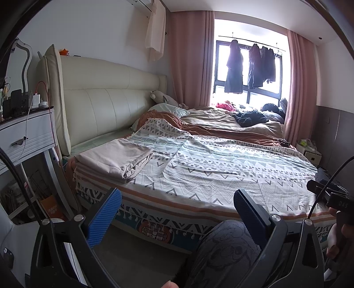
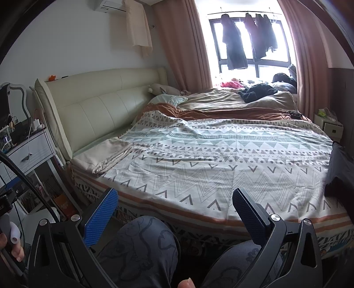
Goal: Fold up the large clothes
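A cream headboard [image 1: 106,93] stood behind the bed. A white nightstand [image 1: 28,133] with chargers sat at its left. Pink curtains [image 1: 188,62] framed the window [image 1: 250,57]. An air conditioner [image 2: 110,5] hung high on the wall.

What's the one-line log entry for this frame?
stage: pre-grasp | left tool: open, empty | right tool: open, empty | folded beige cloth: on bed, headboard side | patterned blanket: spread flat, untouched
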The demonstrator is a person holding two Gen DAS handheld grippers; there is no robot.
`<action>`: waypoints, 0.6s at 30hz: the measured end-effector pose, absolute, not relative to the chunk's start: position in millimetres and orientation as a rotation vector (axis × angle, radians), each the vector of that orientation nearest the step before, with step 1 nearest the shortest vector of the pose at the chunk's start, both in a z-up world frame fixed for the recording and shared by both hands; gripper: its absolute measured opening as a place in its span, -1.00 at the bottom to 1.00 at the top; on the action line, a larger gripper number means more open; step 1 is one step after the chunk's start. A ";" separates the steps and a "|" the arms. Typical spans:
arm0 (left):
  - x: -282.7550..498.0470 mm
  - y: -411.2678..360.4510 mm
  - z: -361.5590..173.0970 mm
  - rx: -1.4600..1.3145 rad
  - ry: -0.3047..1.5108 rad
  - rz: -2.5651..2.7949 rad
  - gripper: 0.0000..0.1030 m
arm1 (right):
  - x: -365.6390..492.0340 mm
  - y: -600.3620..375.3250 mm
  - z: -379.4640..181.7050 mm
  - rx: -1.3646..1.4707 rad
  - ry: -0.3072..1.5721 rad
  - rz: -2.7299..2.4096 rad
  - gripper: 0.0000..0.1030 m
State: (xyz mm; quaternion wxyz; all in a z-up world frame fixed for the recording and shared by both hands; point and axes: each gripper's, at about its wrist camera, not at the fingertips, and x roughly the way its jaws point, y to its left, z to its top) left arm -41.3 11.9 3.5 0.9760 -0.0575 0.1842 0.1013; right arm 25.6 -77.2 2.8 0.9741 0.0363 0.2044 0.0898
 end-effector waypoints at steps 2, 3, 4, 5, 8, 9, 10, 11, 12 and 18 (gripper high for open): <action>-41.4 12.0 3.3 -0.115 0.371 0.206 1.00 | 25.5 -77.4 3.1 0.073 0.413 0.181 1.00; -41.7 12.3 3.2 -0.117 0.372 0.206 1.00 | 25.6 -77.2 3.0 0.074 0.413 0.181 1.00; -41.8 12.3 3.2 -0.117 0.372 0.205 1.00 | 25.3 -77.3 3.1 0.074 0.412 0.182 1.00; -41.8 12.1 3.1 -0.117 0.371 0.206 1.00 | 25.0 -77.2 3.1 0.073 0.412 0.182 1.00; -41.7 12.5 3.1 -0.115 0.373 0.206 1.00 | 25.1 -77.9 2.2 0.072 0.412 0.181 1.00; -42.0 12.6 3.0 -0.114 0.373 0.207 1.00 | 24.8 -77.9 2.3 0.073 0.412 0.181 1.00; -42.5 12.6 2.6 -0.113 0.372 0.209 1.00 | 24.5 -78.2 2.1 0.073 0.412 0.181 1.00; -43.1 11.5 2.0 -0.112 0.372 0.211 1.00 | 24.2 -78.5 2.0 0.074 0.412 0.181 1.00; -43.5 11.4 2.1 -0.111 0.372 0.212 1.00 | 24.4 -78.7 2.0 0.074 0.413 0.182 1.00; -45.5 7.5 3.1 -0.108 0.366 0.248 1.00 | 23.4 -79.7 1.7 0.077 0.415 0.182 1.00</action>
